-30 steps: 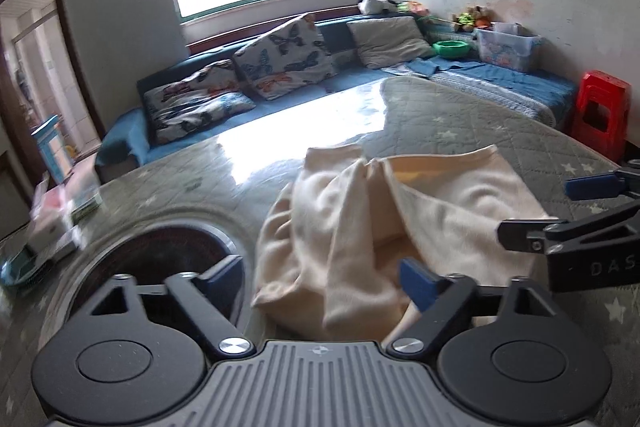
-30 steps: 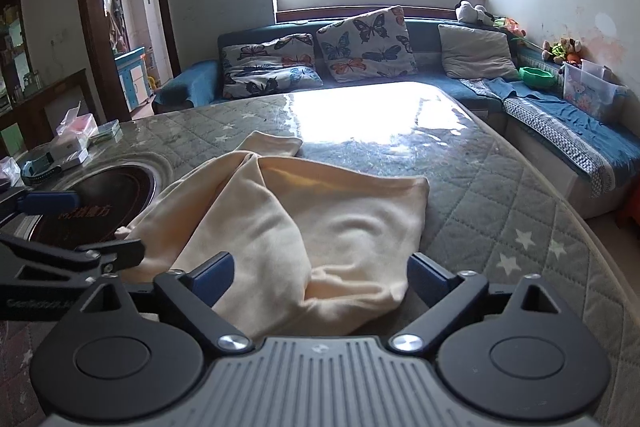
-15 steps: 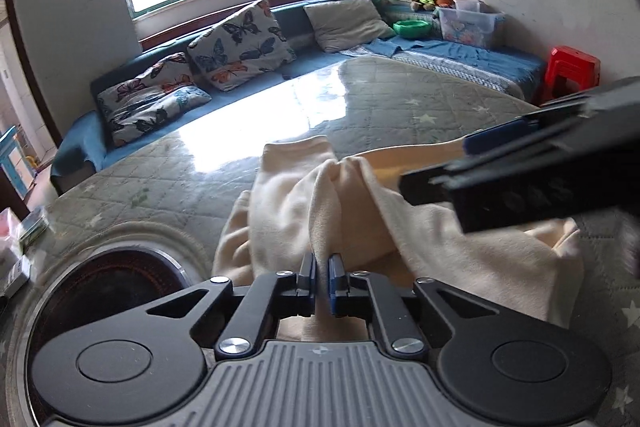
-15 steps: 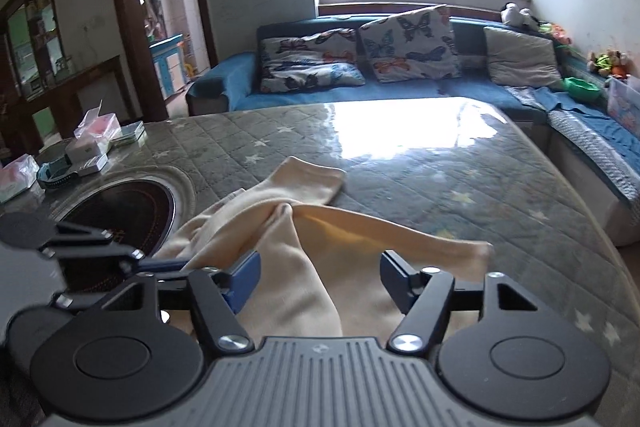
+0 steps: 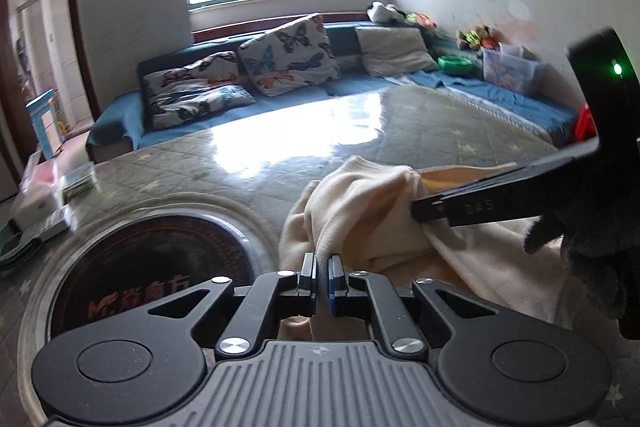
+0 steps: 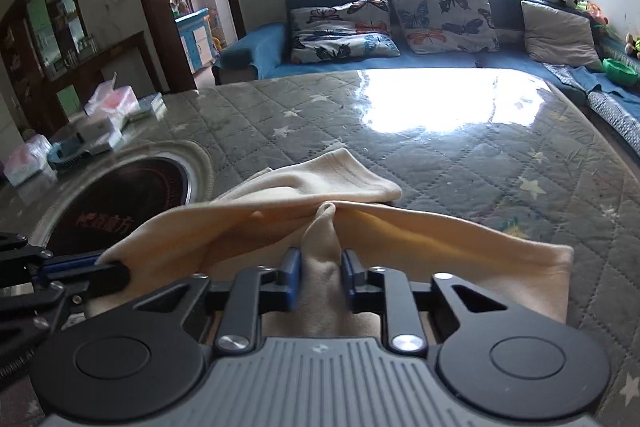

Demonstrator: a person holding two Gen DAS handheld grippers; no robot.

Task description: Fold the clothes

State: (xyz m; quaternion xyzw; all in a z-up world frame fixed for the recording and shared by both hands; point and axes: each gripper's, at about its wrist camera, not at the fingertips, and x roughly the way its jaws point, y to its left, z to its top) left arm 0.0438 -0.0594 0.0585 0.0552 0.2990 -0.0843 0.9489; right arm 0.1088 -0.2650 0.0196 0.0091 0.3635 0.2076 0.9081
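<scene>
A cream garment (image 5: 360, 215) lies bunched on the quilted grey table cover (image 5: 440, 131). My left gripper (image 5: 321, 281) is shut on a fold of the garment at its near left edge. My right gripper (image 6: 320, 277) is shut on a thick ridge of the garment (image 6: 400, 239) near its middle. The right gripper also shows in the left wrist view (image 5: 472, 207), reaching in from the right onto the cloth. The left gripper shows in the right wrist view (image 6: 76, 271) at the garment's left edge. A sleeve or cuff (image 6: 340, 175) points away from me.
A round dark cooktop (image 5: 152, 263) is set into the table to the left of the garment. Boxes and packets (image 6: 104, 123) lie at the table's left edge. A blue sofa with butterfly cushions (image 6: 392, 23) stands behind the table. A red stool (image 5: 584, 123) is at the far right.
Both grippers were open a second ago. The left one shut on the cloth first, then the right one moved in and shut on a ridge of cloth. The garment is more bunched.
</scene>
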